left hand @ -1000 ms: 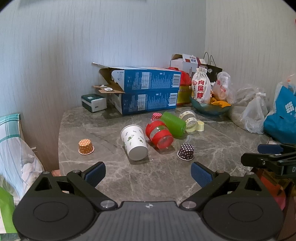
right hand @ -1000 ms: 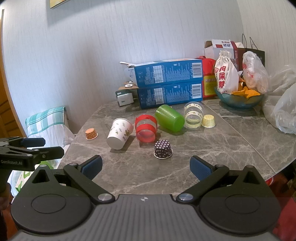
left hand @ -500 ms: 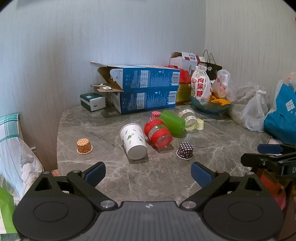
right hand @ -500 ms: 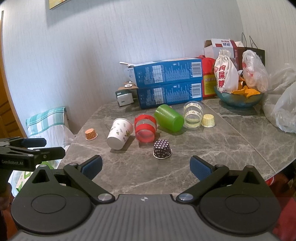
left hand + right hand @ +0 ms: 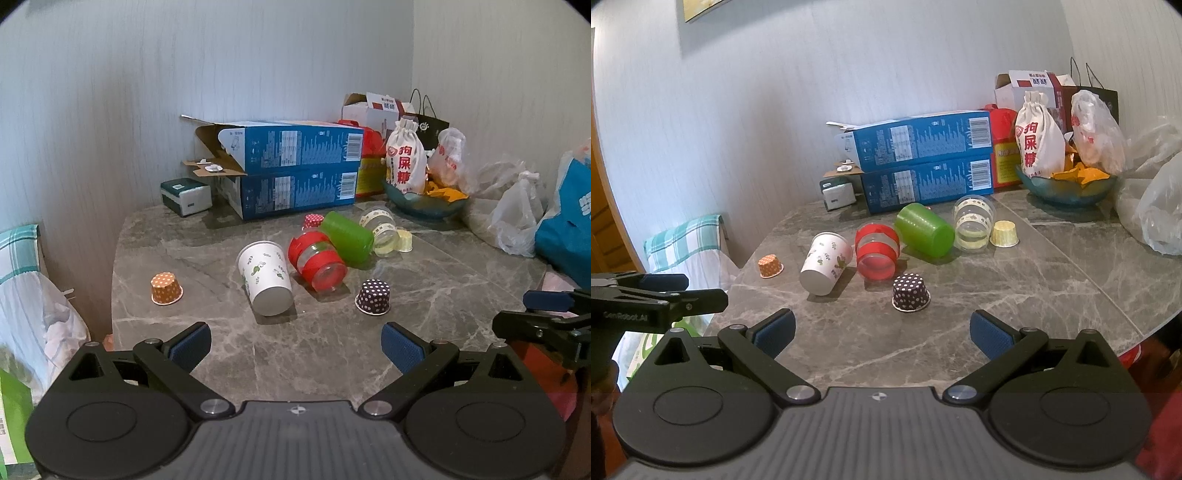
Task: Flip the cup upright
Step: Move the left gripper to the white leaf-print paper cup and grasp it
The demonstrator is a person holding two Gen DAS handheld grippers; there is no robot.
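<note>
Your left gripper (image 5: 295, 343), jaws wide and empty, faces the tipped white paper cup (image 5: 265, 275) dead ahead, base toward you; your right gripper (image 5: 882, 334), equally spread, sits farther off.

A white cloth pouch (image 5: 1038, 136) in the bowl is showing red characters "狗屎糖". The left gripper's (image 5: 657, 299) black body is bearing faint lettering, "GenRobot.AI". Print on the blue boxes (image 5: 923, 162) is staying too small to read.
</note>
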